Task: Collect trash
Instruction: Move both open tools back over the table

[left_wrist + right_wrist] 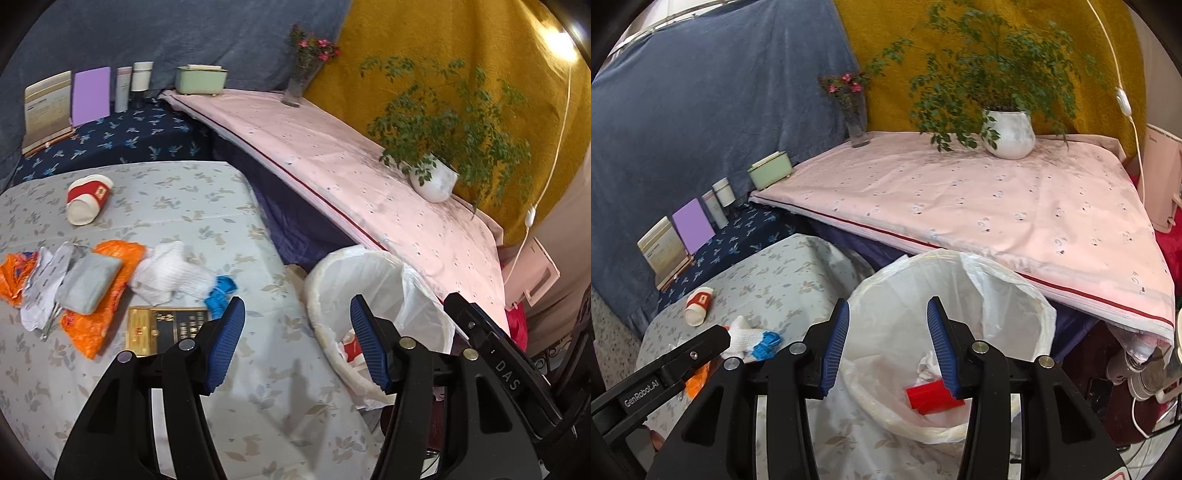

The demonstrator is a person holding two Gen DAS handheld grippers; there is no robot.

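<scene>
**Right wrist view: empty grippers pause at the bin, litter waits on the table**

The right gripper [884,347] hangs with fingers spread and holding nothing above the lined trash bin [1015,295], likely placed to drop items in; a red box [929,398] and crumpled paper lie inside. The left gripper [297,343], likewise open and empty, sits between bin and table [258,387]. To its left lie an orange wrapper [110,266], white glove [166,273], gold box [155,326] and, farther off, a tipped red-and-white paper cup [88,199].
</scene>
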